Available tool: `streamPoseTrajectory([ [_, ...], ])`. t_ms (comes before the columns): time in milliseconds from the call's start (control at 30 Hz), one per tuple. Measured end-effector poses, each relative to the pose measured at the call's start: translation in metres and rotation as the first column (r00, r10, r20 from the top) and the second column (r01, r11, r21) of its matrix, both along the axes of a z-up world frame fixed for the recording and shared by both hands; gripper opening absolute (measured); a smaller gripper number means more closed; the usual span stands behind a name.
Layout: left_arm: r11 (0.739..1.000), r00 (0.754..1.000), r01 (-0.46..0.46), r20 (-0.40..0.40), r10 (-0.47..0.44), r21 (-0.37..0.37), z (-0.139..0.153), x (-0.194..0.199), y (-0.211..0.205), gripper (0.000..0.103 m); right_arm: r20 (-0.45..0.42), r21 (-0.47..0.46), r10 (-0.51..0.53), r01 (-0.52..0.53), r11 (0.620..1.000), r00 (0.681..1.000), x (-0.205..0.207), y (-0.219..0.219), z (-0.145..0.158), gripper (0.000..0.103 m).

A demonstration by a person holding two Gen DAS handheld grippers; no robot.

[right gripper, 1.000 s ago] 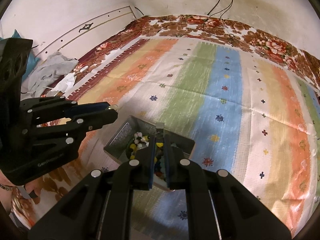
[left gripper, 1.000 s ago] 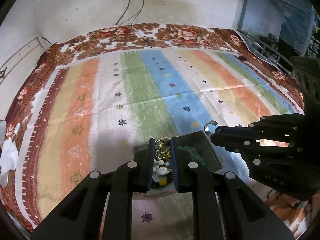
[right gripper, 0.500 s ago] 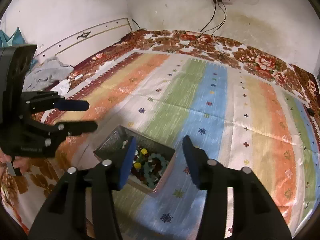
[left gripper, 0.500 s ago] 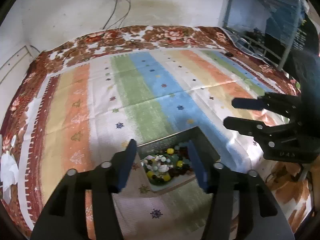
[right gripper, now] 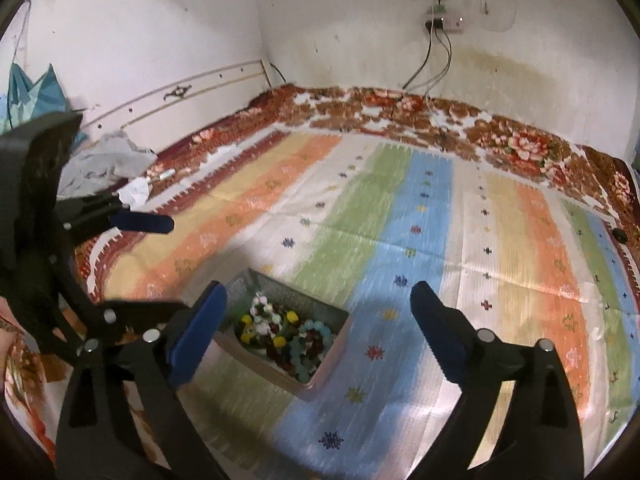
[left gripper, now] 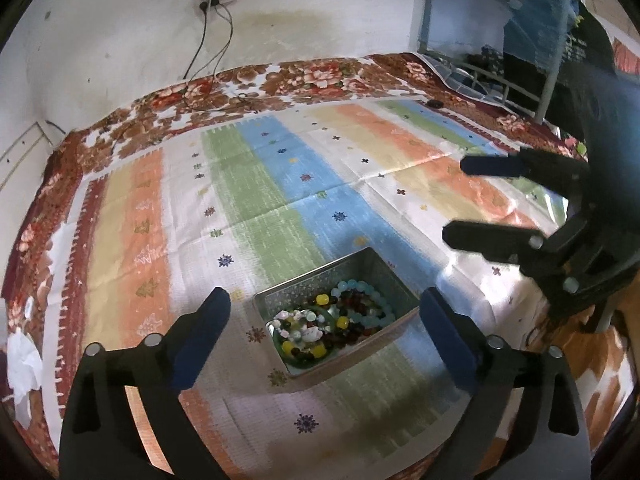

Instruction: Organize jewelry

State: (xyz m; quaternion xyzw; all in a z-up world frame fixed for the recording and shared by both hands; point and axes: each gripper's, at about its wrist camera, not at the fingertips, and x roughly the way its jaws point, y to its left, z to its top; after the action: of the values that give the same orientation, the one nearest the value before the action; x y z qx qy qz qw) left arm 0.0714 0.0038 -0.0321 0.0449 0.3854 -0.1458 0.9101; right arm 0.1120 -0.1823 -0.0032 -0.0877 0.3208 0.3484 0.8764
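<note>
A small metal box (left gripper: 356, 268) sits on a striped cloth (left gripper: 248, 184) spread over a bed, near the cloth's near edge. It is filled with jewelry (left gripper: 332, 322): bead bracelets in pale blue, dark red, yellow and white, heaped together below the box's rim.

The left tool (left gripper: 324, 312) hangs above the box with its jaws opening, already spread wide; nothing is between them, and the blue fingertips (left gripper: 202, 332) stand clear of the box on either side. The right tool (right gripper: 318, 312) also hovers over the box, jaws opening and wide, holding nothing. In the left view the right tool shows at the right, up off the cloth and apart from the box; in the right view the left tool shows at the left edge, its lower finger close to the box's left corner.

Beyond the box the cloth lies flat and bare all the way to the flowered blanket (right gripper: 512, 140) along the far edge, under a white wall (right gripper: 344, 20) with a socket and hanging cables (right gripper: 430, 56). A grey garment (right gripper: 104, 160) lies crumpled at the bed's left side, and a metal rack (left gripper: 500, 40) stands past the right edge.
</note>
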Motion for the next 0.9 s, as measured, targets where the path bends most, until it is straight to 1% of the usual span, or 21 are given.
streamPoseTrajectory([
  [67,1.000,1.000,-0.007,0.010,0.007,-0.005,0.002,-0.003,0.002,0.097,0.011,0.011,-0.002,0.002,1.000,1.000,-0.002,-0.001,0.002,0.097],
  [200,0.999,1.000,-0.020,0.007,0.020,-0.036,0.004,-0.007,0.007,0.097,0.019,0.022,-0.003,0.002,1.000,1.000,-0.002,-0.002,0.005,0.098],
  [333,1.000,0.999,-0.012,0.036,0.012,-0.018,0.007,-0.012,0.003,0.097,0.008,0.017,0.001,-0.001,1.000,1.000,-0.002,-0.003,0.003,0.098],
  [467,1.000,0.999,-0.013,0.034,0.012,0.017,0.004,-0.011,-0.002,0.097,0.008,0.006,0.014,-0.014,1.000,1.000,-0.005,-0.002,0.002,0.098],
  [600,0.999,0.999,-0.033,0.040,0.032,0.026,0.006,-0.010,0.000,0.097,0.002,0.004,0.016,-0.016,1.000,1.000,-0.005,-0.002,0.001,0.098],
  [900,0.999,0.998,-0.043,0.040,0.043,0.003,0.008,-0.012,0.004,0.097,0.007,0.005,0.039,-0.039,0.999,0.999,-0.009,0.001,0.000,0.098],
])
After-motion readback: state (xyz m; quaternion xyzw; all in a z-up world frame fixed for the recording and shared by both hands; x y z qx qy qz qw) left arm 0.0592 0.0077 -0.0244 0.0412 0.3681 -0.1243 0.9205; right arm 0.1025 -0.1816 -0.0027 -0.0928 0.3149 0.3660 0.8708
